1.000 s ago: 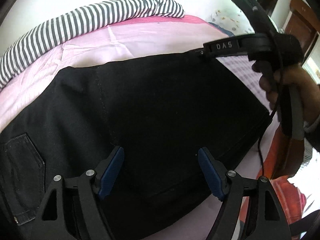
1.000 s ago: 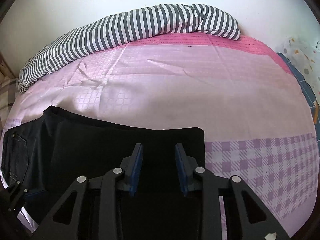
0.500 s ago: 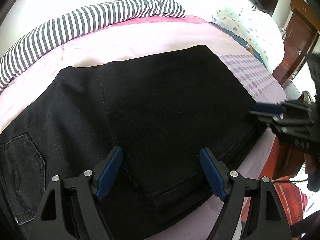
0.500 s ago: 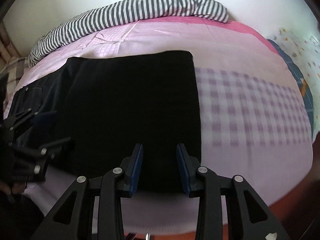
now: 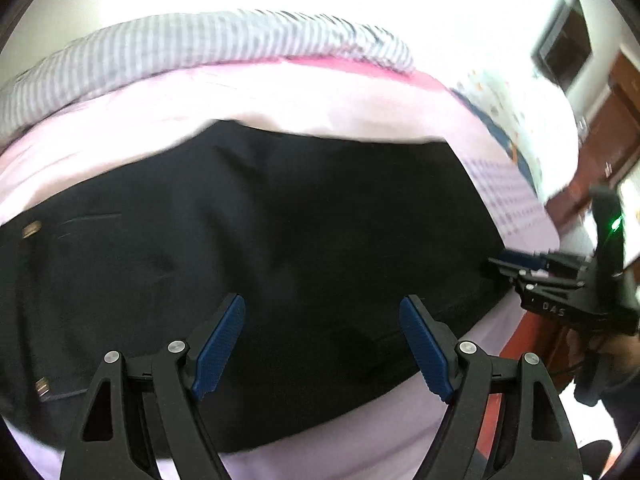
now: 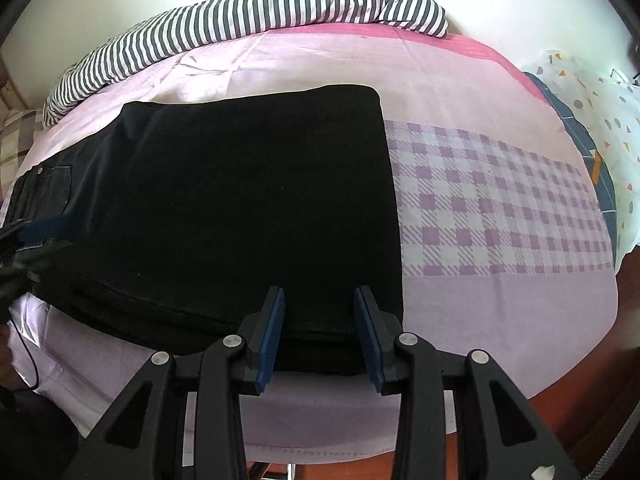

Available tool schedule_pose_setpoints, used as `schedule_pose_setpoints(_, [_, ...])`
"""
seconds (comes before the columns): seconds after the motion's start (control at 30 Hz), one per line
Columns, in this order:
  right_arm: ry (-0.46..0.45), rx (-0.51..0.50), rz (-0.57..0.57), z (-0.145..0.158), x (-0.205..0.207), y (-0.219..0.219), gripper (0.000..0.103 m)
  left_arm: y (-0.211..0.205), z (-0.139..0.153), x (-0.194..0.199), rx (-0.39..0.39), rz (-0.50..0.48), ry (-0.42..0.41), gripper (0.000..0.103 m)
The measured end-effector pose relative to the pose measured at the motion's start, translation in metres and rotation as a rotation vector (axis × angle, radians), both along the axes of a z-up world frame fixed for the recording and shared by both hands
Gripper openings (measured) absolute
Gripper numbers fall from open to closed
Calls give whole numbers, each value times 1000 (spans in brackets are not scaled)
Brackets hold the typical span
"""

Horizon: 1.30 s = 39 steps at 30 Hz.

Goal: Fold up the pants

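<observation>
Black pants (image 6: 248, 200) lie folded on the pink bed sheet (image 6: 500, 320), waist and pocket end (image 6: 44, 188) at the left. My right gripper (image 6: 320, 322) hovers at the near right corner of the fold. Its blue pads stand a little apart, the pants' edge showing between them unpinched. In the blurred left wrist view the pants (image 5: 300, 240) fill the middle, with my left gripper (image 5: 322, 340) wide open above them and holding nothing. The right gripper (image 5: 520, 260) shows at the pants' right edge. The left gripper's fingers (image 6: 40, 228) reach in by the pocket end.
A striped duvet (image 6: 240, 20) is bunched along the far side of the bed by the white wall. A patterned pillow (image 6: 600, 120) lies at the right. The checked part of the sheet (image 6: 500, 208) is bare. Wooden furniture (image 5: 616, 120) stands past the bed's right end.
The right gripper came from the pants' far corner back to their near right edge, then stayed. The left view swung and blurred, and brass rivets at the waist came into view.
</observation>
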State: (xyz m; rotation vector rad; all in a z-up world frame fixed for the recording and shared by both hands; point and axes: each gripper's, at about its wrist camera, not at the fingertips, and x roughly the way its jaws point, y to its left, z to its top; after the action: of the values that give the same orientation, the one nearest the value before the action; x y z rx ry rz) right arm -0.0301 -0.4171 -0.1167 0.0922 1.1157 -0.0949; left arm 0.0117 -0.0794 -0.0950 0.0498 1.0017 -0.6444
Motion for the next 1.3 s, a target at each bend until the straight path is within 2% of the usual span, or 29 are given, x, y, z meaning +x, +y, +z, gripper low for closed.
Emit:
schedule_pose_setpoints(0.37, [24, -7, -18, 0, 5, 1, 36, 192, 31, -6, -98, 422, 5, 80])
schedule_pose_setpoints(0.53, [47, -5, -35, 0, 11, 0, 37, 246, 14, -17, -201, 550, 113, 80])
schedule_pose_setpoints(0.7, [64, -11, -56, 0, 16, 0, 39, 267, -2, -21, -256, 611, 180, 80])
schedule_pose_setpoints(0.9, [81, -16, -70, -1, 22, -2, 40, 271, -14, -20, -314, 621, 229, 80])
schedule_pose_setpoints(1.1, [93, -36, -91, -1, 24, -5, 44, 280, -16, -18, -381, 645, 261, 80])
schedule_pose_setpoints(1.3, [103, -35, -104, -2, 28, -8, 50, 300, -32, -14, -484, 704, 348, 80])
